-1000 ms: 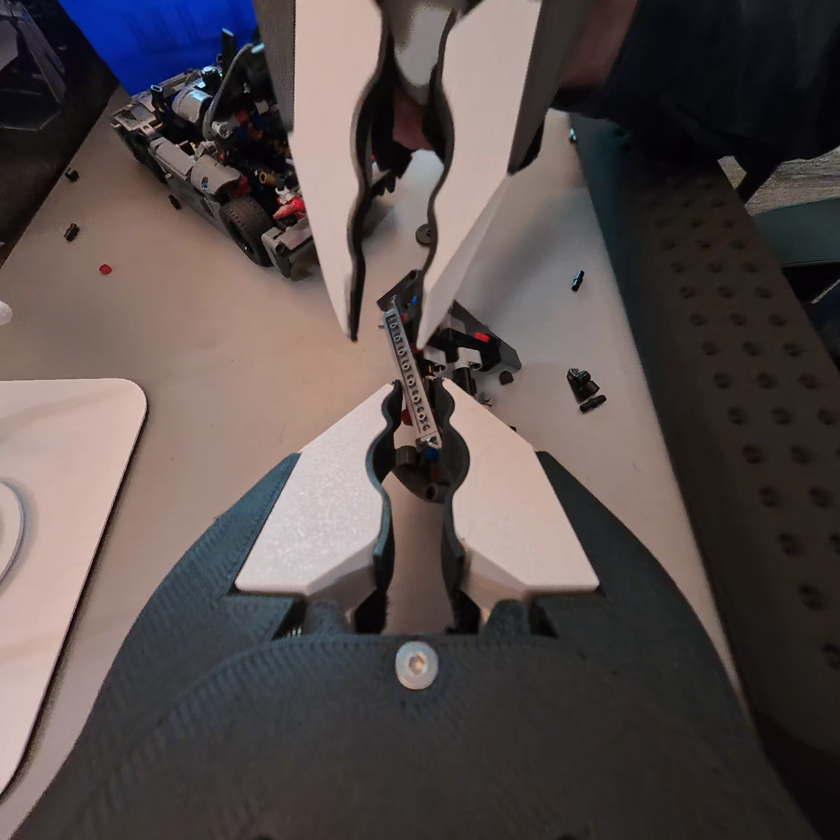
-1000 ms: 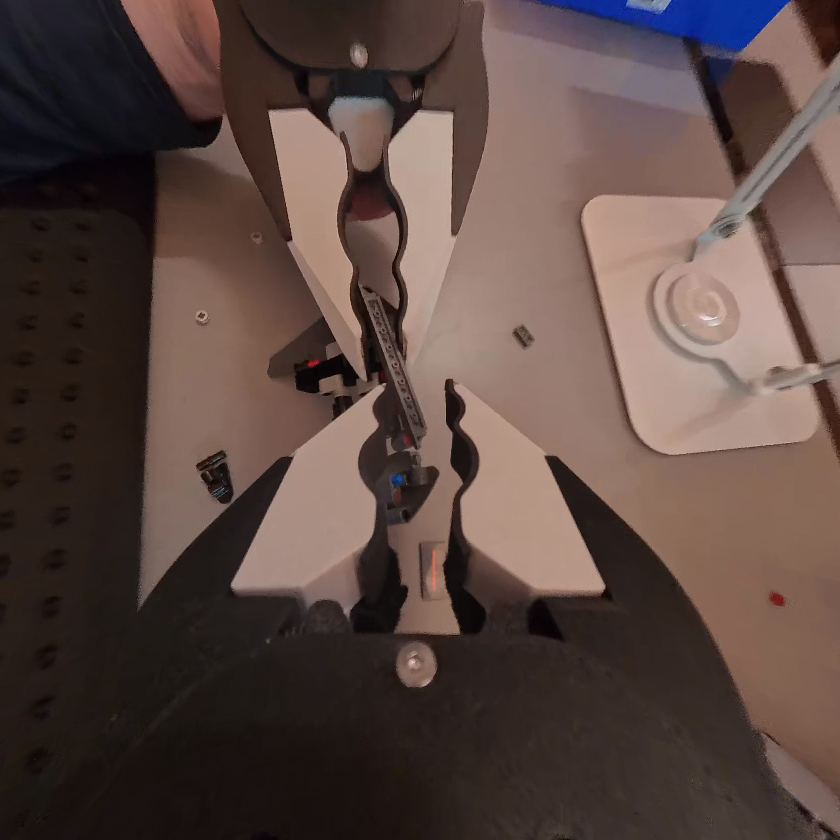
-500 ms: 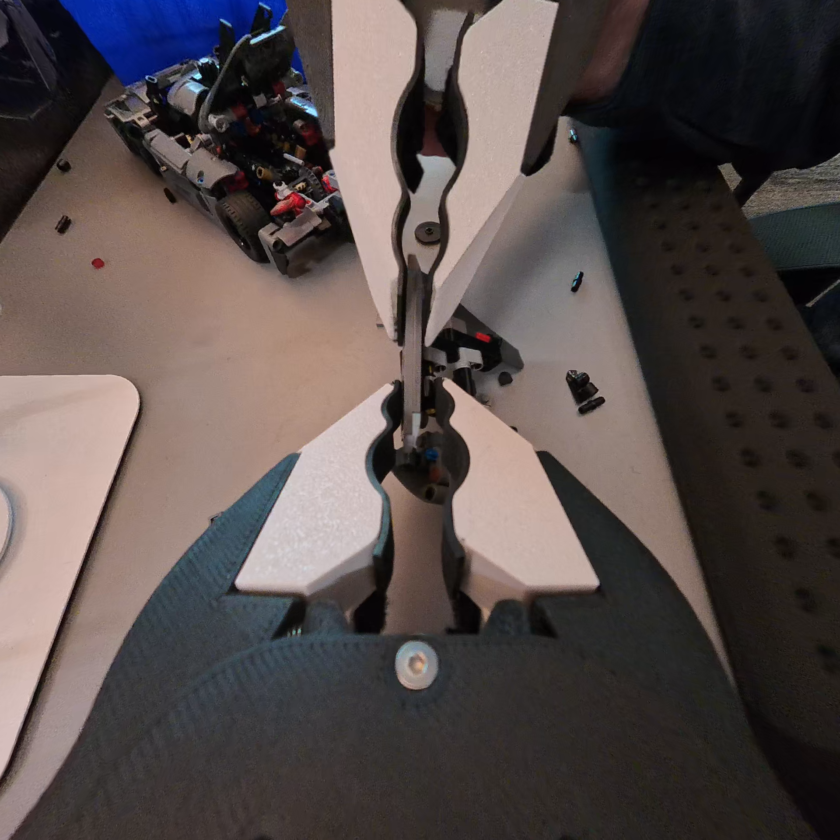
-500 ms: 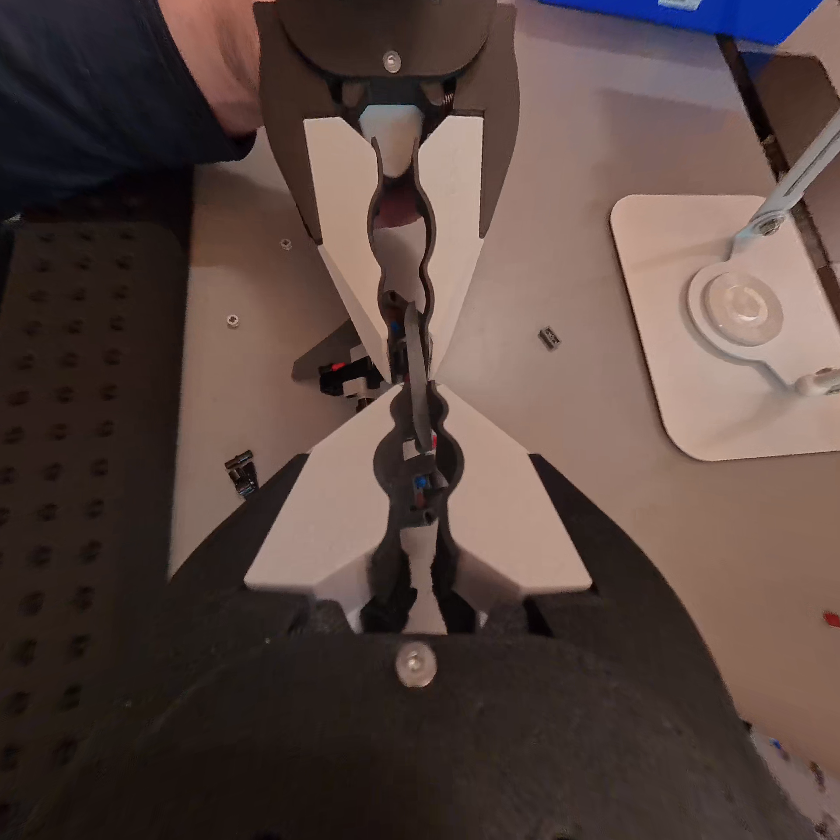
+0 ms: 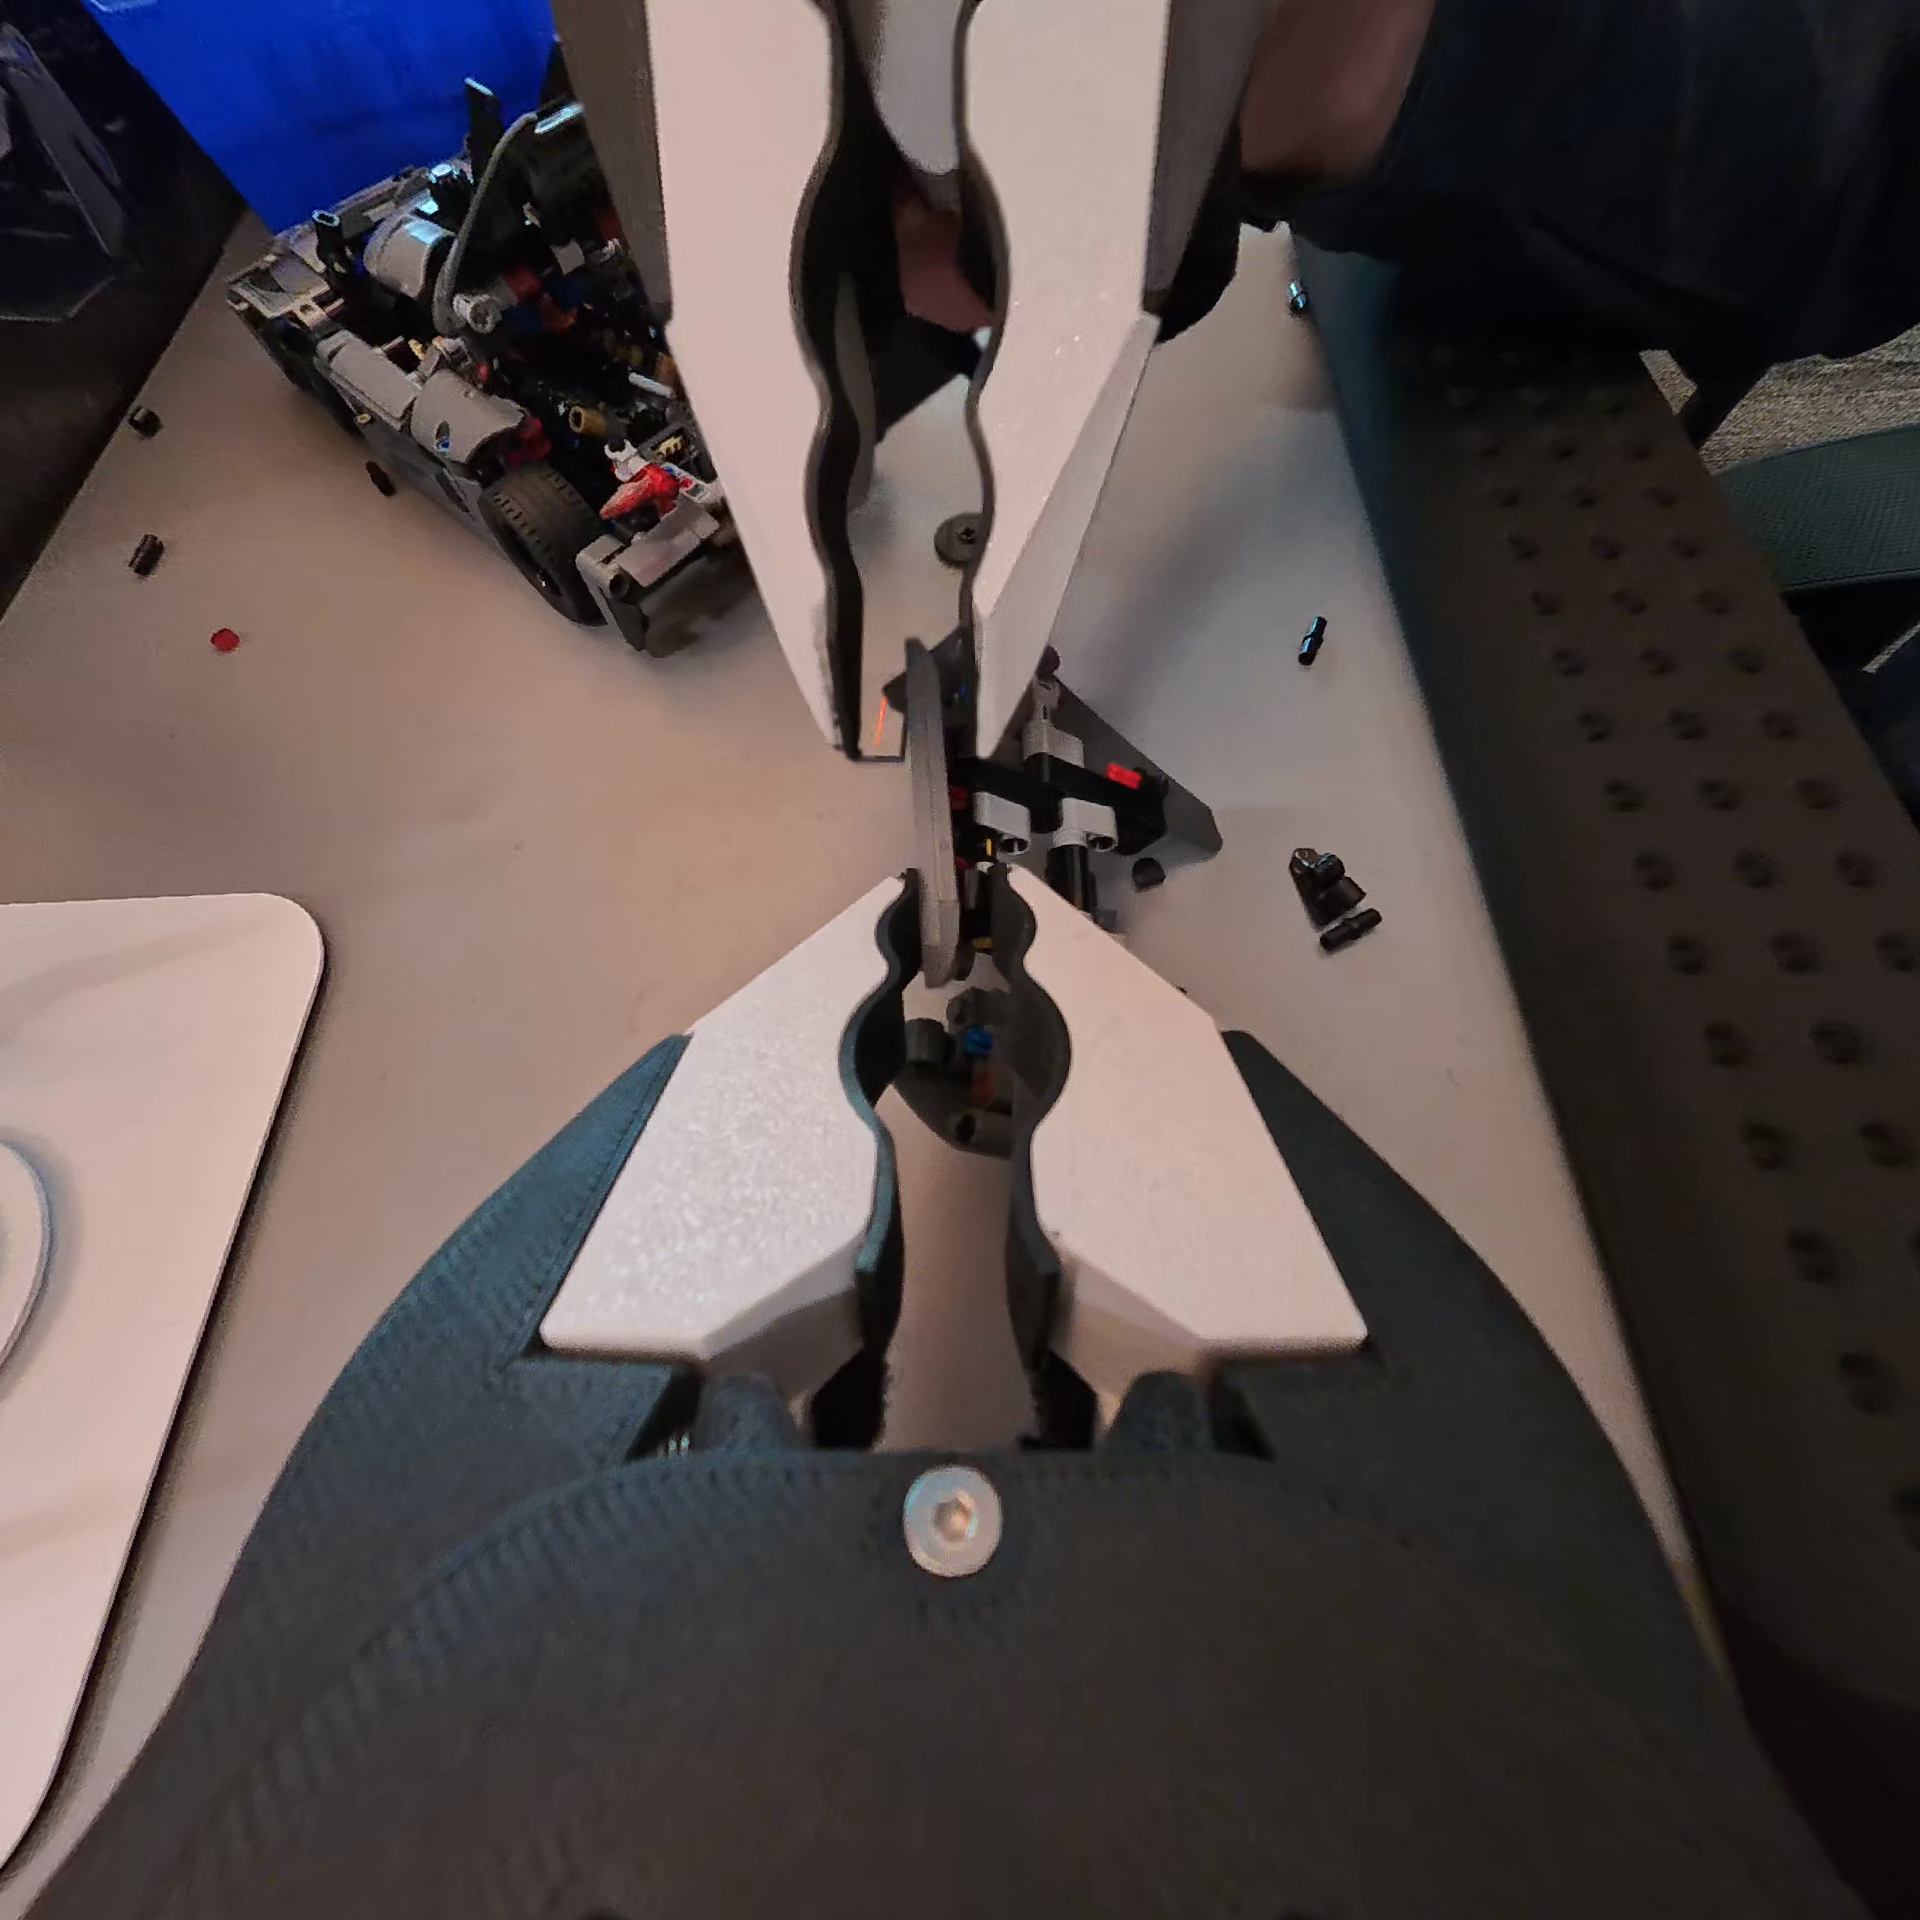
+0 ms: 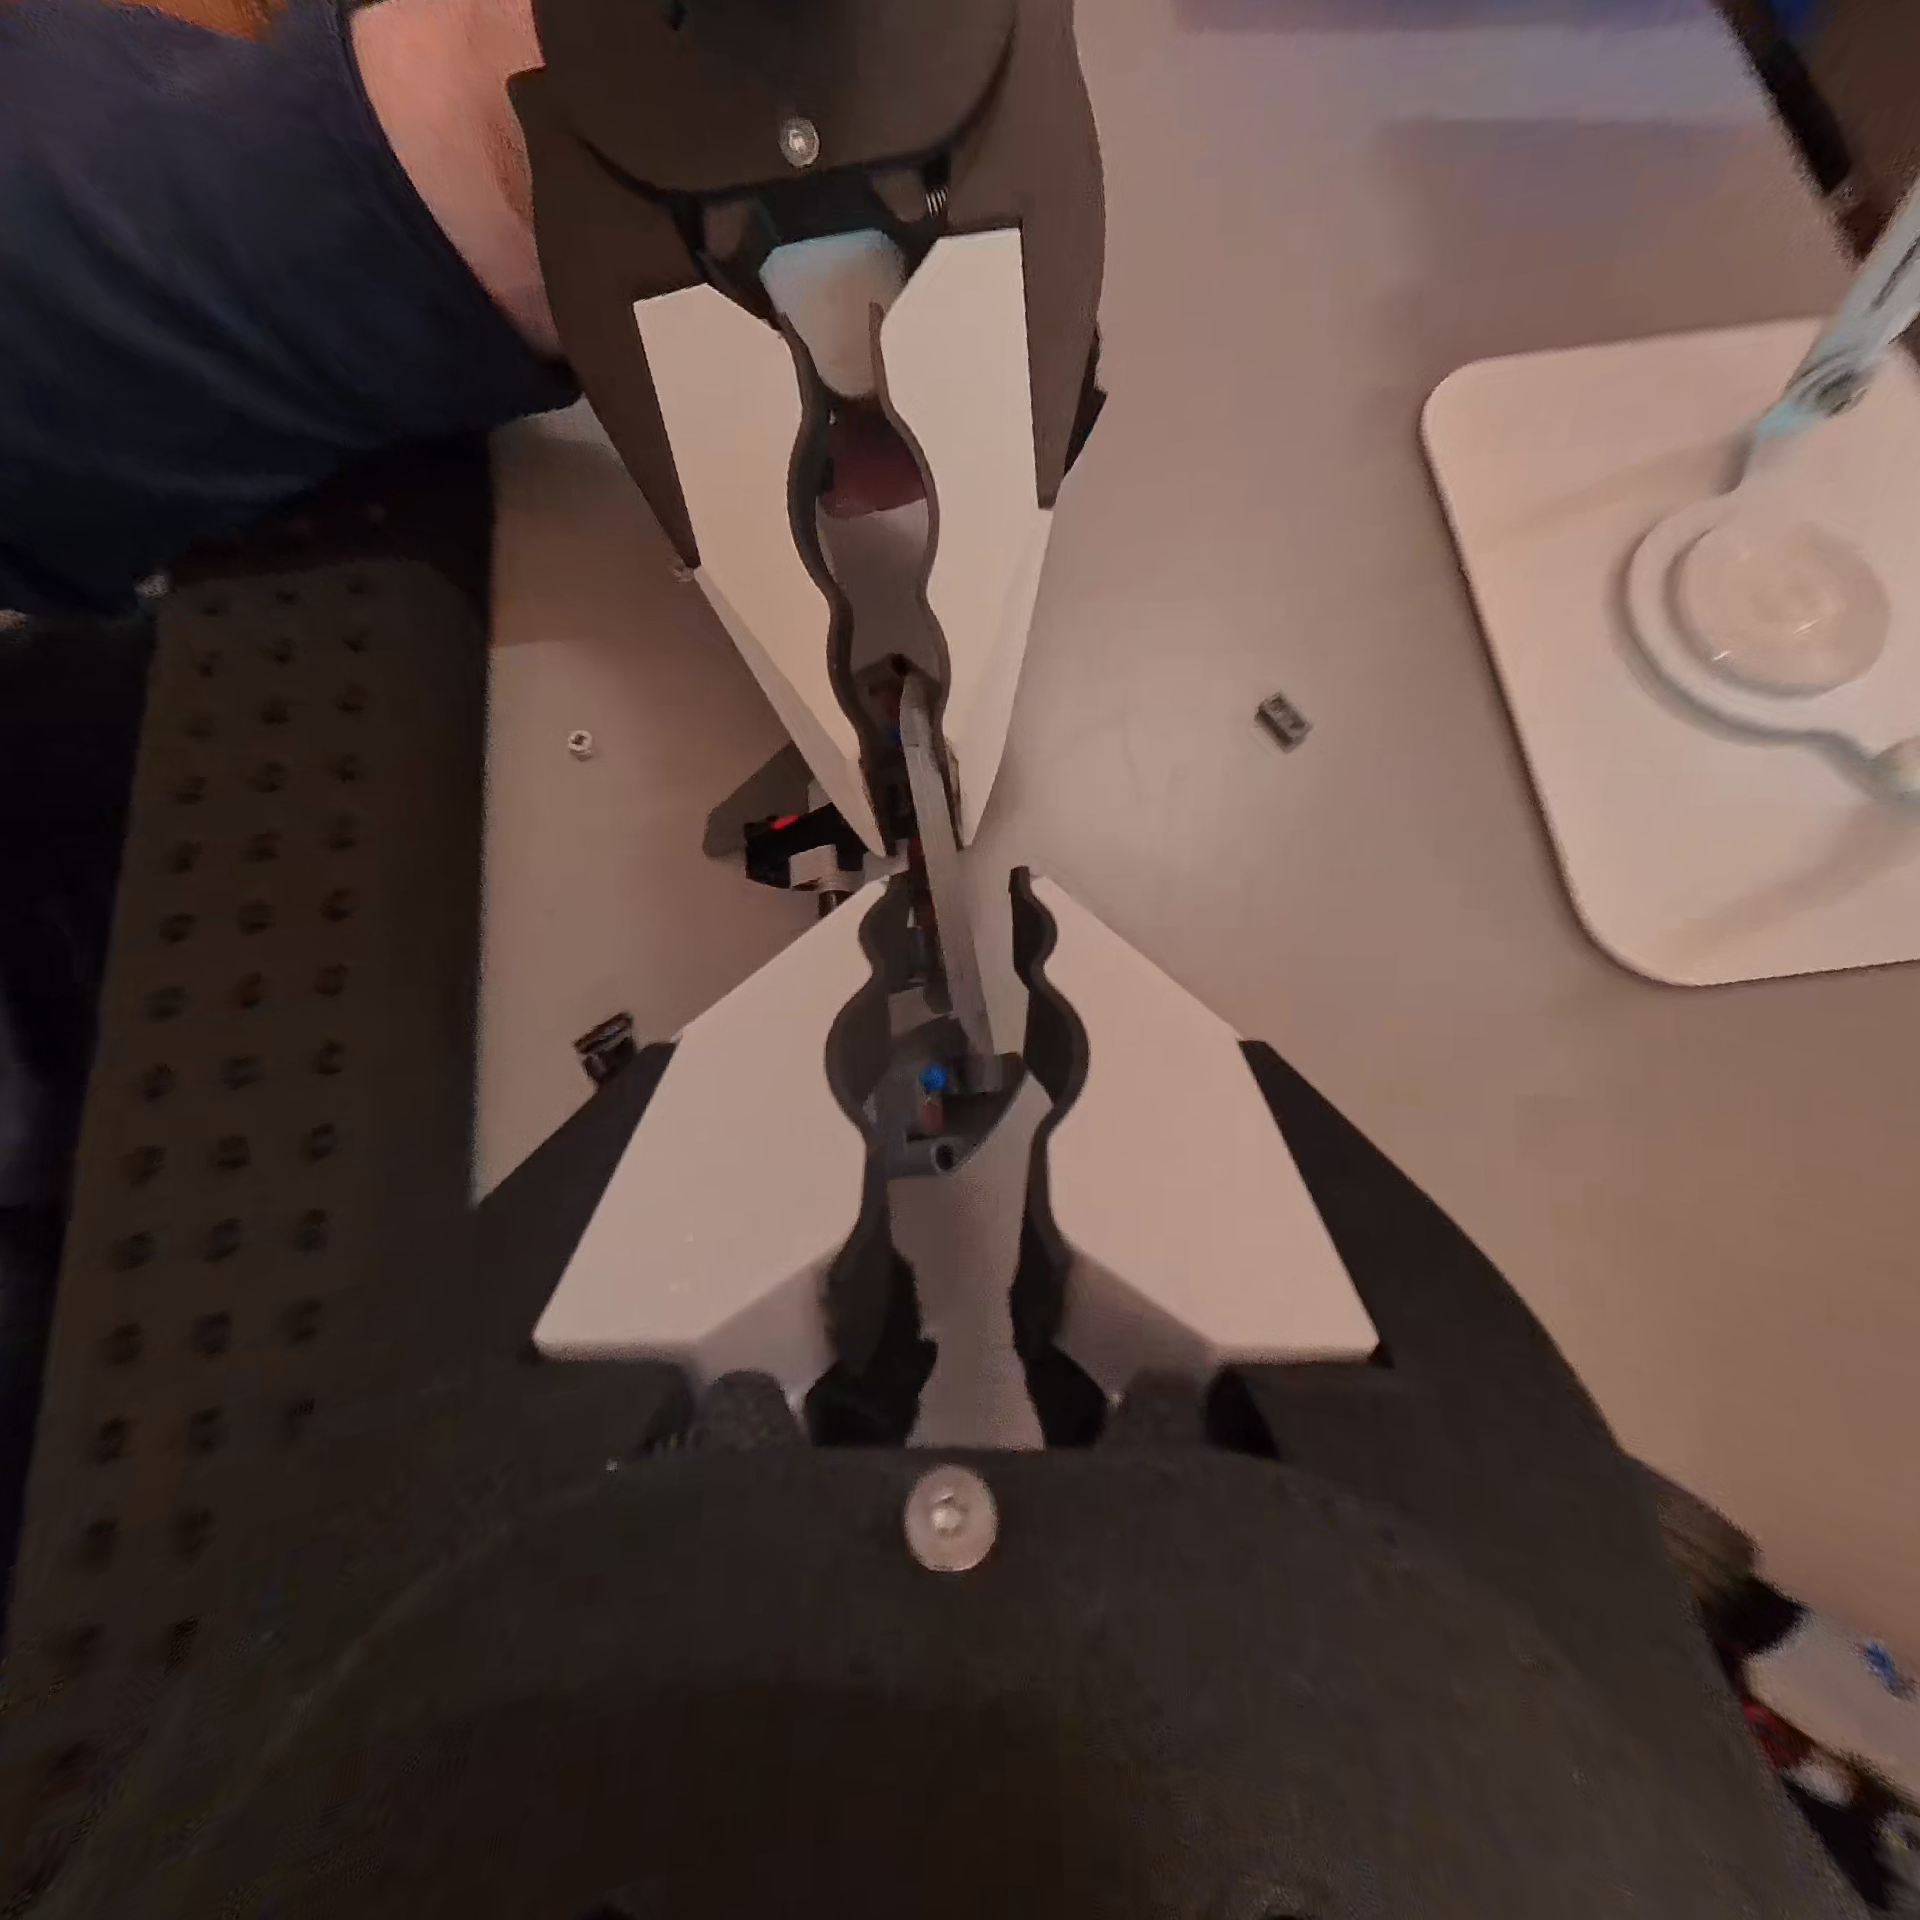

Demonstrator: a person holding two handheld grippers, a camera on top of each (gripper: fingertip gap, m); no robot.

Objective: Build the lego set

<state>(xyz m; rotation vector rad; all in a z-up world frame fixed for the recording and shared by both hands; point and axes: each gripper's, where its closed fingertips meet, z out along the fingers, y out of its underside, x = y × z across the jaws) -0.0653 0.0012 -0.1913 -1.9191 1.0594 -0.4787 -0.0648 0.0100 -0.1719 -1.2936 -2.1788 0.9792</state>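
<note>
Midway still, by the look: left hand-held gripper (image 5: 951,894) clamped on grey beam (image 5: 932,821), right hand-held gripper (image 6: 951,883) slightly parted around it; half-built car (image 5: 488,395) waiting on surface (image 5: 416,779), loose pins (image 5: 1335,899) unused.

I count two grippers, left (image 5: 951,883) and right (image 6: 951,883), one part-built car model (image 5: 488,384), one white stand base (image 6: 1683,644) and one red stud (image 5: 223,639) (small black pins lie scattered, uncounted).

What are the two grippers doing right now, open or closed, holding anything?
Left gripper: closed on the grey lego beam.
Right gripper: jaws open around the beam's other end, not clamping it.
</note>
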